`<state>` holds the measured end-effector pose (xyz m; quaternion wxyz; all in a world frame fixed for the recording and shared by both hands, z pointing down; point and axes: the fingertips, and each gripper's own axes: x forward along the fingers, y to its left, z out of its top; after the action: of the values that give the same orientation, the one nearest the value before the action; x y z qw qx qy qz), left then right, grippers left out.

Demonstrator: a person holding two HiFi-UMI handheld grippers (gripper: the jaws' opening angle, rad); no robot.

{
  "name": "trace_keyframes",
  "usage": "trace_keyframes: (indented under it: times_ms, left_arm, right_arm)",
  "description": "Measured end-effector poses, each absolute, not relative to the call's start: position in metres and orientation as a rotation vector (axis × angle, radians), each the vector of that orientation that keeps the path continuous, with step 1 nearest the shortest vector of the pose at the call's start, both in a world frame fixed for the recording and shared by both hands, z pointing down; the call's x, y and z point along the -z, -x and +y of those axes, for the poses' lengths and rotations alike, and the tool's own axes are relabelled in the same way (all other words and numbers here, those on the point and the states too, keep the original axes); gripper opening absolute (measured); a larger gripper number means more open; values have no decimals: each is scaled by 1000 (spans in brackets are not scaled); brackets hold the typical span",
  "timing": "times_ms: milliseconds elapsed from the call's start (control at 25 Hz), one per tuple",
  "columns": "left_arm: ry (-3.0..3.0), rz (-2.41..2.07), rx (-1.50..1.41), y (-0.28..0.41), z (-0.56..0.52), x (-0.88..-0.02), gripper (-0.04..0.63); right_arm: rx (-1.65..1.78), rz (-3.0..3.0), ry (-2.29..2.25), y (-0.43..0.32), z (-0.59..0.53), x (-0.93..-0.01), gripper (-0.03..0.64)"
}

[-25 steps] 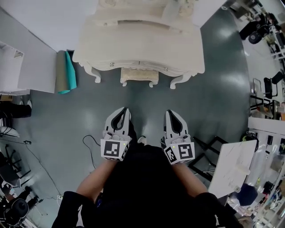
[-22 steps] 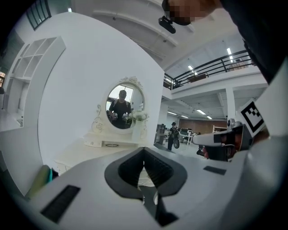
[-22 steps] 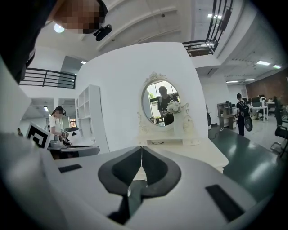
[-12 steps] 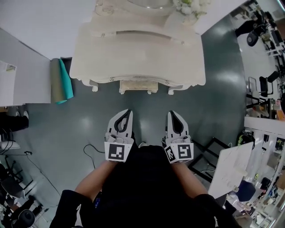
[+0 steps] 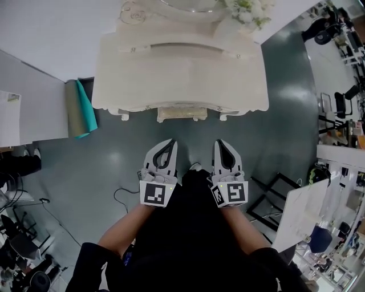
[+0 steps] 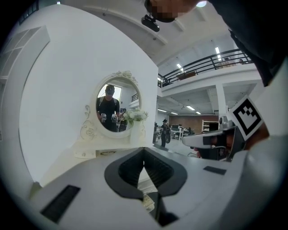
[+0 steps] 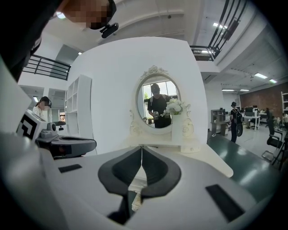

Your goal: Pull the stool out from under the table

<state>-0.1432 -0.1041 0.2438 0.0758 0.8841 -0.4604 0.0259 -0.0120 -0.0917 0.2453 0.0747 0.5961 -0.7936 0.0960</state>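
Note:
A cream dressing table (image 5: 179,68) stands against the white wall at the top of the head view. The cream stool (image 5: 178,113) is tucked under its front edge, with only its near side showing between the table legs. My left gripper (image 5: 170,142) and right gripper (image 5: 221,142) hang side by side over the grey floor, a short way in front of the stool. Both are shut with nothing between their jaws. In the left gripper view the shut left gripper (image 6: 144,155) points at the table and its oval mirror (image 6: 118,108). The right gripper (image 7: 141,152) likewise faces the mirror (image 7: 157,105).
A rolled teal mat (image 5: 80,108) leans beside the table's left end. A black cable (image 5: 122,199) lies on the floor by my left arm. A white folding table (image 5: 302,214) and black frame (image 5: 268,197) stand at the right. Flowers (image 5: 245,11) sit on the table top.
Both grippers have moved forward toward the dressing table, staying shut. The table and stool now sit nearer in the head view.

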Motion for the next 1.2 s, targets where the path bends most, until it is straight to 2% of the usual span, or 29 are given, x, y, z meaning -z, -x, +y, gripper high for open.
trace_keyframes:
  times_ms: [400,840,1040,1200]
  left_arm:
    - [-2508,-1389,-139,142,-105,-273,14]
    - [-2499,-1459,-202,100,-152,-277,14]
    - [-2411,-1516,-144,101,-165,-307,14]
    - [-2398,-1523,-170,95,-166,-326,14]
  right_arm:
    - [-394,-2335,-1796,-23,-92,-280,18]
    - [-404,-2413,-1664,-62,-160,-322,18]
    - [-506,-2425,-1562,-64,-177,-364,18]
    - [-433,-2469,-1512,-70,-193,-357,18]
